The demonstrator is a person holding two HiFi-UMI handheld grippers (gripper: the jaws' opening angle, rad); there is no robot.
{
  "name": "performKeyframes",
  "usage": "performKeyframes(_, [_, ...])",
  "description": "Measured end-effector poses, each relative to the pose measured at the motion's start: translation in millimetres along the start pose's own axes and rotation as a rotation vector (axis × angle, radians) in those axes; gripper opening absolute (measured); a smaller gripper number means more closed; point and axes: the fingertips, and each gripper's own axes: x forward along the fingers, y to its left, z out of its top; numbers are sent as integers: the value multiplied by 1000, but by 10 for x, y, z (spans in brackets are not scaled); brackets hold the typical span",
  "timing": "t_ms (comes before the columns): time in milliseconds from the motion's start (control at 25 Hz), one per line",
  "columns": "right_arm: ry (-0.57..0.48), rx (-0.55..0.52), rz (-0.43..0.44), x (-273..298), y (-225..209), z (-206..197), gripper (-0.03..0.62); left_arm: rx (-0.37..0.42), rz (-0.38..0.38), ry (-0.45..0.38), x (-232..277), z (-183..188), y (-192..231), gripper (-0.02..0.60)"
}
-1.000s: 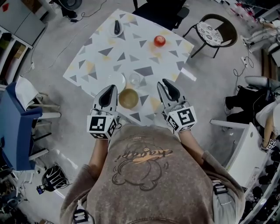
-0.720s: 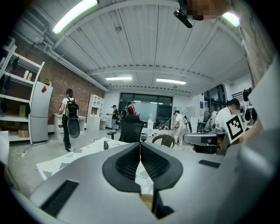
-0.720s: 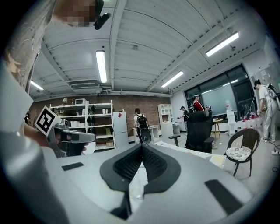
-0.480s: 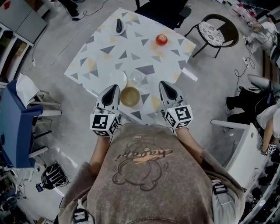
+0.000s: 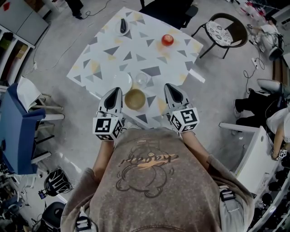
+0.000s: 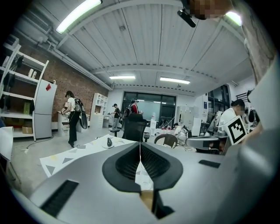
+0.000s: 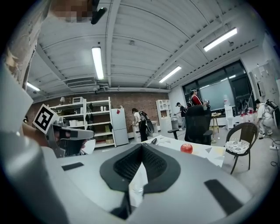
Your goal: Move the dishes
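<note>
In the head view a tan bowl sits at the near edge of the triangle-patterned table. Just beyond it stand a white plate and a clear glass. My left gripper hovers just left of the bowl, jaws shut and empty. My right gripper hovers to the bowl's right, also shut and empty. In the left gripper view the left gripper has its tips meeting. The right gripper view shows the right gripper closed too, with a red apple beyond.
A red apple lies at the table's far right, a small dish with a dark object at the far left. A black office chair stands behind the table, a wicker chair to the right, a blue chair at left.
Both grippers have drifted slightly forward toward the table's near edge. Their jaws stay shut and the dishes have not moved.
</note>
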Motion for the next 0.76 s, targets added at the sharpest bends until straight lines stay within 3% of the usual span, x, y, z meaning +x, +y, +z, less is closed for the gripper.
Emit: performKeyframes(760, [23,-18,33,69,56,-19,-3,-15,13,35,35,-69,84,20])
